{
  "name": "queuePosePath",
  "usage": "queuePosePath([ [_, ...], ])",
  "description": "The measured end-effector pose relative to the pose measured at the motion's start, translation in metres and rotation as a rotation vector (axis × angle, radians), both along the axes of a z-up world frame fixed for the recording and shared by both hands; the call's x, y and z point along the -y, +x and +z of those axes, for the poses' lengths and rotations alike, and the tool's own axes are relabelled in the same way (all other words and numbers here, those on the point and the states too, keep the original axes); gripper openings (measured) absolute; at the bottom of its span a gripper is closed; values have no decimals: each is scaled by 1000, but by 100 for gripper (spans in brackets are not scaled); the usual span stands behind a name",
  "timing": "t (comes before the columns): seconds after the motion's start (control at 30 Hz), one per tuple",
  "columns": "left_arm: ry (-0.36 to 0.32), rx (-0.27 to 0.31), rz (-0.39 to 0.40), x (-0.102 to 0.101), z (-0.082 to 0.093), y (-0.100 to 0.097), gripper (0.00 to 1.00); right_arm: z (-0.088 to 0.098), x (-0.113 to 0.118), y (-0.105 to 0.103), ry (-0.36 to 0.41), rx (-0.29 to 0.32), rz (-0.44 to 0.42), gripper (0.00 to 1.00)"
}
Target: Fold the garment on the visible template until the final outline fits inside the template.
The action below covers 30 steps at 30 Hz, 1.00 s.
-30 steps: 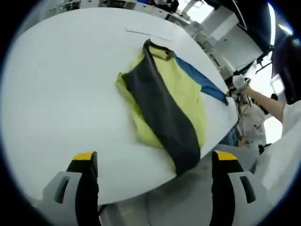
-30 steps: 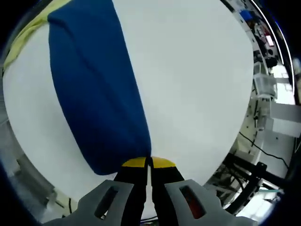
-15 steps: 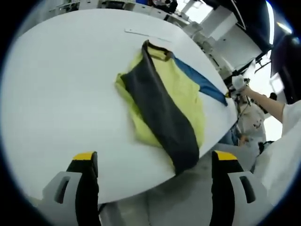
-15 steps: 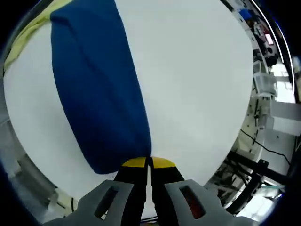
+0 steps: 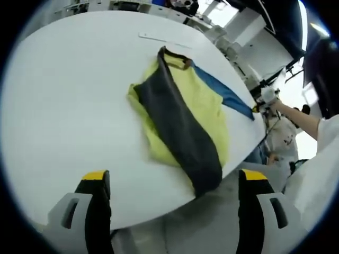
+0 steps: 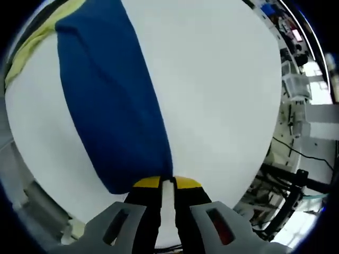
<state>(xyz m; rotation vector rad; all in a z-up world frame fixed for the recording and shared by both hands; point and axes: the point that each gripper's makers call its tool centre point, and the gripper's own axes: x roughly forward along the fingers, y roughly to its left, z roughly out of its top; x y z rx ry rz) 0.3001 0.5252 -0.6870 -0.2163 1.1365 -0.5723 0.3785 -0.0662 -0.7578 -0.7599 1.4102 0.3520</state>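
White table carries the garment, a yellow body with a dark grey sleeve laid across it and a blue sleeve reaching toward the table edge. No template outline can be made out on the surface. In the left gripper view the garment lies at 12 to 1 o'clock from the left gripper, its long axis running from 11 to 5 o'clock; that gripper's jaws stand wide apart, holding nothing and clear of the cloth. The right gripper is the nearer one: its jaws are pressed together on the blue sleeve's end. Judged next: carry that sleeve inward over the body.
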Motion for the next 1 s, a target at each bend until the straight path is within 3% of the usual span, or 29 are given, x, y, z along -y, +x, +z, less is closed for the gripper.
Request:
queuePosePath([
  [0.33, -1, 16, -12, 1, 6, -2, 97, 4, 5, -5, 18, 28, -32, 13],
  [0.5, 0, 24, -18, 1, 8, -4, 97, 9, -11, -8, 114, 78, -111, 16],
  [1.0, 14, 37, -43, -1, 11, -12, 97, 21, -44, -25, 224, 136, -163, 21],
])
